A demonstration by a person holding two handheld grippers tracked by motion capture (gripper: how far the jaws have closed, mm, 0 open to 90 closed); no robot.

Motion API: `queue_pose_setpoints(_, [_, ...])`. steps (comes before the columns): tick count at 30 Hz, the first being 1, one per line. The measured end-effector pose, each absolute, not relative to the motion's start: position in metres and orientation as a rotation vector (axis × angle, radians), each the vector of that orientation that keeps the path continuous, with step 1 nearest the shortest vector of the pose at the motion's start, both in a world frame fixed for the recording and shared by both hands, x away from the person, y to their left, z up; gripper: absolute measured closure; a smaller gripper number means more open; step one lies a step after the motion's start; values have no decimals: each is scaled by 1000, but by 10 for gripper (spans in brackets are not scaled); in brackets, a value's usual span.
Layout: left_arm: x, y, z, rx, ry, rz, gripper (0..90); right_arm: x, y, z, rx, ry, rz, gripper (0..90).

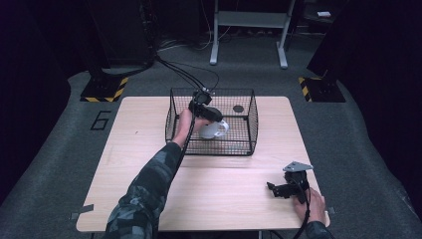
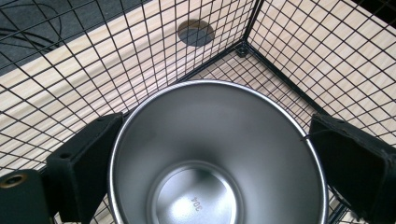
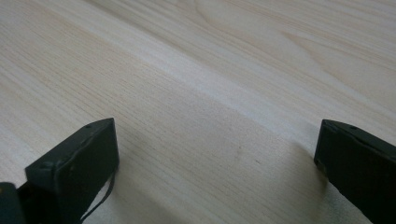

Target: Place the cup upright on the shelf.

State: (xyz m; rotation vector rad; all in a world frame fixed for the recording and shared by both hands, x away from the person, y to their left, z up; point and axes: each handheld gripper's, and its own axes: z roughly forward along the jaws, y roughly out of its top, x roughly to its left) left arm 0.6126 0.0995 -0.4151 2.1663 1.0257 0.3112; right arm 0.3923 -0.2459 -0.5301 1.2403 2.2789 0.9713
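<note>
A shiny steel cup [image 2: 215, 154] with "304" stamped on its bottom sits between the black jaws of my left gripper [image 2: 217, 149]; the jaws press its rim on both sides. In the high view the left gripper [image 1: 214, 121] is inside the black wire basket [image 1: 253, 107], holding the cup [image 1: 216, 130] tilted just above the basket floor. My right gripper [image 1: 271, 189] rests near the table's front right edge. Its jaws stand wide apart over bare wood, with nothing between them in the right gripper view [image 3: 217, 154].
The wire basket stands at the back middle of the light wooden table [image 1: 149, 164]. A dark round hole [image 2: 195, 32] in the tabletop shows through the basket's mesh. Grey carpet, cables and a metal frame [image 1: 249, 20] lie beyond the table.
</note>
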Motion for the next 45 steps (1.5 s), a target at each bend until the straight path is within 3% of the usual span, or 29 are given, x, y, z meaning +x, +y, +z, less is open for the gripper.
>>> queue_pose_setpoints(28, [610,114,-423,2205,1023,244,60,392,-246,-530,1238,2279,971,0])
queue_pose_setpoints(45, [607,115,-424,2169,1033,269,56,392,-246,-530,1239,2279,971,0])
